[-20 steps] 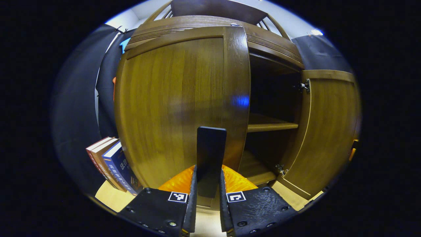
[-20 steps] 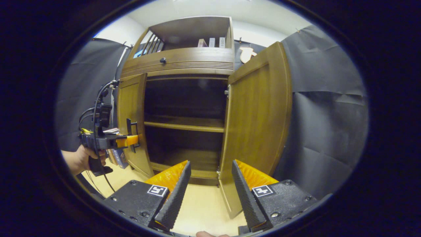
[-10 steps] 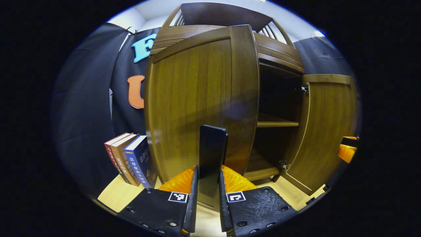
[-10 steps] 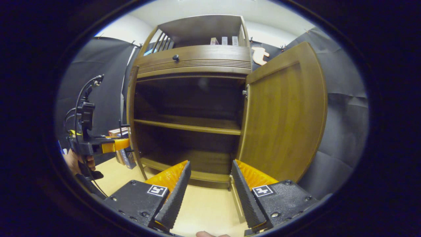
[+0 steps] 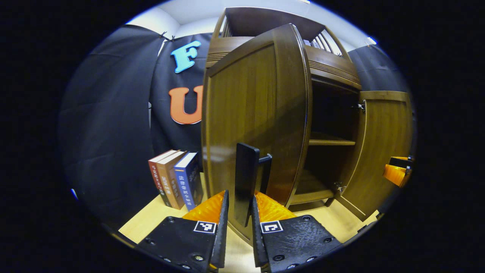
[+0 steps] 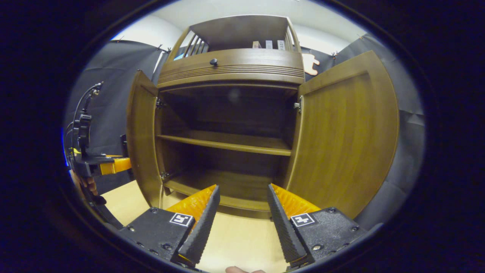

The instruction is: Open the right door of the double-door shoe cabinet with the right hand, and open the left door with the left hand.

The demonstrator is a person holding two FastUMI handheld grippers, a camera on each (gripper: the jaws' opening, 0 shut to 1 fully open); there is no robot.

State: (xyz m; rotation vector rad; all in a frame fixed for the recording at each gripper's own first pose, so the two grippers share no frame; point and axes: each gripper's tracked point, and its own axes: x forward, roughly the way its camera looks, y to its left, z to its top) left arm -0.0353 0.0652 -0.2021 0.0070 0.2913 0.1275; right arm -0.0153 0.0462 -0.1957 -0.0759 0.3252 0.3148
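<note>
At the left door (image 5: 257, 113), the left gripper (image 5: 238, 212) is clamping the handle (image 5: 246, 182); overswinging risks hitting the books (image 5: 176, 182). Right gripper (image 6: 242, 212) is hanging open.

The left gripper (image 5: 238, 227) is clamped on the black handle (image 5: 246, 182) of the shoe cabinet's left door (image 5: 254, 113), which stands swung outward, with three upright books (image 5: 176, 182) just left of that door

From the right gripper view I noted the left gripper (image 6: 113, 165) was cut off at the edge, its fingertips hidden behind the left door (image 6: 142, 140). I could not make out the small items on the cabinet's top shelf (image 6: 269, 44). The book (image 5: 188, 181) spines were too small to read.
</note>
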